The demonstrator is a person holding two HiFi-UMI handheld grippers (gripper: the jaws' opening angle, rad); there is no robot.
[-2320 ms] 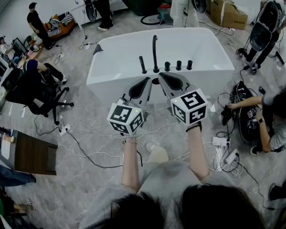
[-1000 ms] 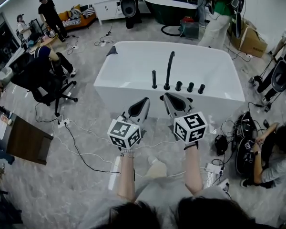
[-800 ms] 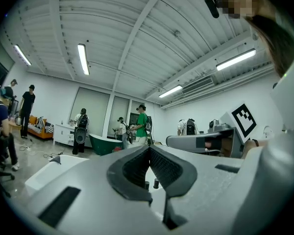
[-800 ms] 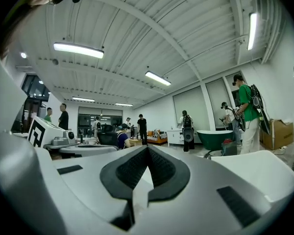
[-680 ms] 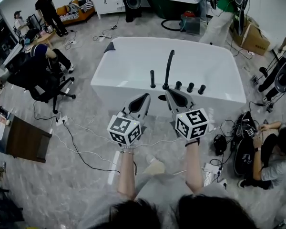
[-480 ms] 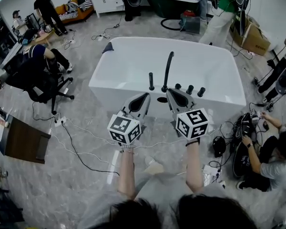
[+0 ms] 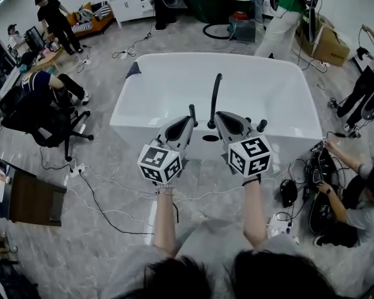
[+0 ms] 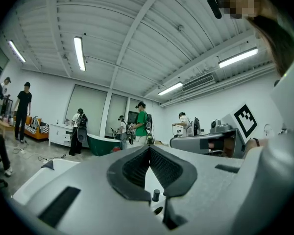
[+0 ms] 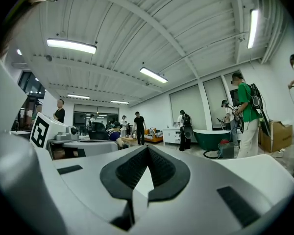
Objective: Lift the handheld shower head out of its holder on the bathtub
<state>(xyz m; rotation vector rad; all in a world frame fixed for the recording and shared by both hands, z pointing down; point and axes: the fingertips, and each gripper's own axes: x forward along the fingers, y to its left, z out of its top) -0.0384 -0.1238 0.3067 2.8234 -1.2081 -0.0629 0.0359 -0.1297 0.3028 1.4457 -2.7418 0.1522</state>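
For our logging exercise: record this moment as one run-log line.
phase: pre-grasp | left gripper: shut, empty | right gripper: shut, empty | shower head: upright on bathtub rim, untouched

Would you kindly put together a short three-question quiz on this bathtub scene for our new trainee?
1. True or false: the left gripper is shut on the handheld shower head.
2. Where does the tall curved black spout stand? A: on the near rim of the white bathtub. B: on the floor beside the desk. C: on the dark green tub at the back.
3. Fill in: in the right gripper view, the jaws of the right gripper are ___, with nothing between them.

Key: 1. False. The shower head stands upright on the rim, untouched. 2. A. 3. Shut.
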